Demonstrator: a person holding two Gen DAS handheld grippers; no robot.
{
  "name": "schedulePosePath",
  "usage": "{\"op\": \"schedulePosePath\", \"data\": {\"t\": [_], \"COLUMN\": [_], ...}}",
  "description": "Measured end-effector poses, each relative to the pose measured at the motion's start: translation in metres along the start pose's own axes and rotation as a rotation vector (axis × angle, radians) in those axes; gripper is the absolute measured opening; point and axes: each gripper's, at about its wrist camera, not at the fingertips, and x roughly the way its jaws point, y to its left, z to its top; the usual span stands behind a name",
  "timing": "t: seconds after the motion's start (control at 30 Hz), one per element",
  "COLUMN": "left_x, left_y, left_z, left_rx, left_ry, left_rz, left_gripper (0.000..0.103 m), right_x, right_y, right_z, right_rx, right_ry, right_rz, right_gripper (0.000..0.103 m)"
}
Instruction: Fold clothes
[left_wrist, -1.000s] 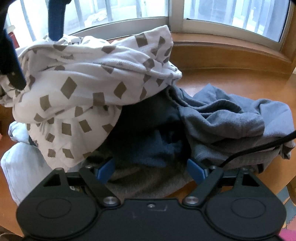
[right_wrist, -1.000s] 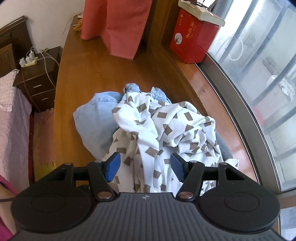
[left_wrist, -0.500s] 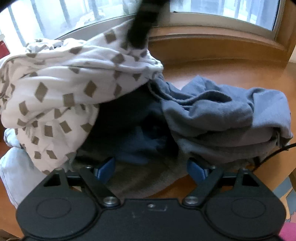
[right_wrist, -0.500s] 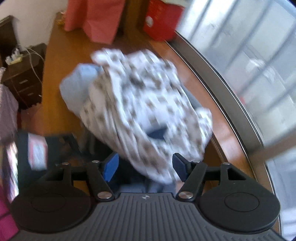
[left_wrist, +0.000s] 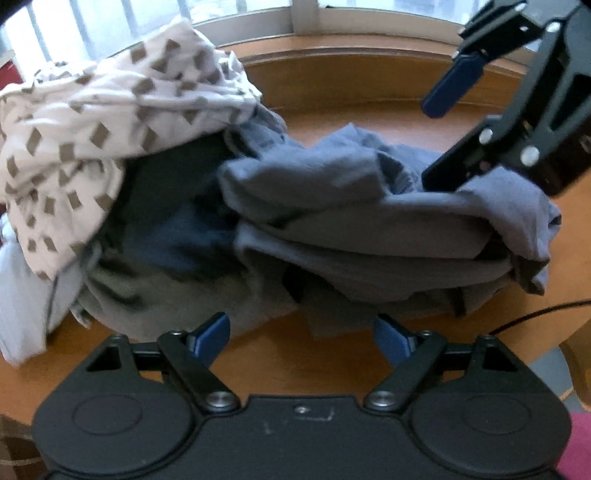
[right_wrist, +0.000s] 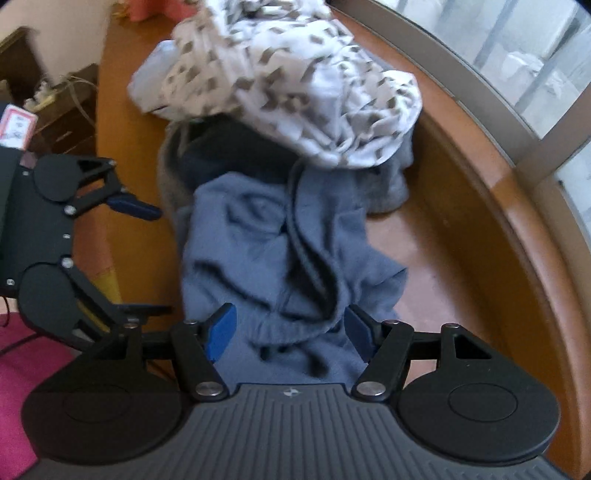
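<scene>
A pile of clothes lies on the wooden table (left_wrist: 369, 122). A white garment with brown diamonds (left_wrist: 110, 122) (right_wrist: 295, 81) tops its left part. A crumpled grey-blue garment (left_wrist: 369, 206) (right_wrist: 277, 251) makes up the right part. A dark navy piece (left_wrist: 177, 229) and a grey piece (left_wrist: 166, 295) sit between and below them. My left gripper (left_wrist: 301, 338) (right_wrist: 144, 258) is open at the pile's near edge, holding nothing. My right gripper (right_wrist: 288, 332) (left_wrist: 439, 136) is open above the grey-blue garment's far right end; the cloth lies under its fingers, unpressed.
A light blue garment (left_wrist: 22, 295) pokes out at the pile's left. A raised wooden sill (right_wrist: 498, 192) and a window (right_wrist: 535, 55) run along the table's far side. A black cable (left_wrist: 535, 314) crosses the table's right edge. A dark bedside cabinet (right_wrist: 62, 122) stands beyond the table.
My right gripper has swung from above the white patterned garment to above the grey-blue one and now shows at the top right of the left wrist view. My left gripper has shifted right along the pile.
</scene>
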Motion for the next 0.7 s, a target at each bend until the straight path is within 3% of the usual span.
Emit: {"op": "schedulePosePath", "data": {"t": [0.13, 0.3, 0.37, 0.4, 0.43, 0.5, 0.6, 0.7], "left_x": [0.015, 0.031, 0.033, 0.033, 0.031, 0.024, 0.015, 0.007], "left_y": [-0.027, -0.054, -0.063, -0.067, -0.069, -0.072, -0.071, -0.066], "left_z": [-0.005, -0.007, -0.009, -0.010, -0.011, -0.013, -0.010, 0.000], "left_rx": [-0.046, -0.094, -0.103, -0.108, -0.111, -0.108, -0.095, -0.094], "left_ry": [0.021, 0.054, 0.069, 0.078, 0.083, 0.081, 0.060, 0.028], "left_rz": [0.014, 0.045, 0.073, 0.086, 0.094, 0.095, 0.111, 0.104], "left_gripper": [0.084, 0.084, 0.083, 0.083, 0.083, 0.083, 0.084, 0.084], "right_x": [0.007, 0.043, 0.061, 0.067, 0.071, 0.058, 0.012, -0.041], "right_y": [0.001, 0.014, 0.019, 0.016, 0.013, 0.001, -0.018, -0.053], "right_z": [-0.009, -0.003, -0.007, -0.010, -0.013, -0.023, -0.050, -0.095], "right_rx": [0.003, -0.075, -0.107, -0.082, -0.048, 0.055, 0.094, 0.230], "right_ry": [-0.041, -0.058, -0.060, -0.054, -0.050, -0.102, -0.227, -0.306], "right_rz": [0.061, 0.066, 0.044, 0.063, 0.082, 0.102, 0.044, 0.002], "right_gripper": [0.069, 0.073, 0.063, 0.028, 0.007, 0.006, 0.005, 0.005]}}
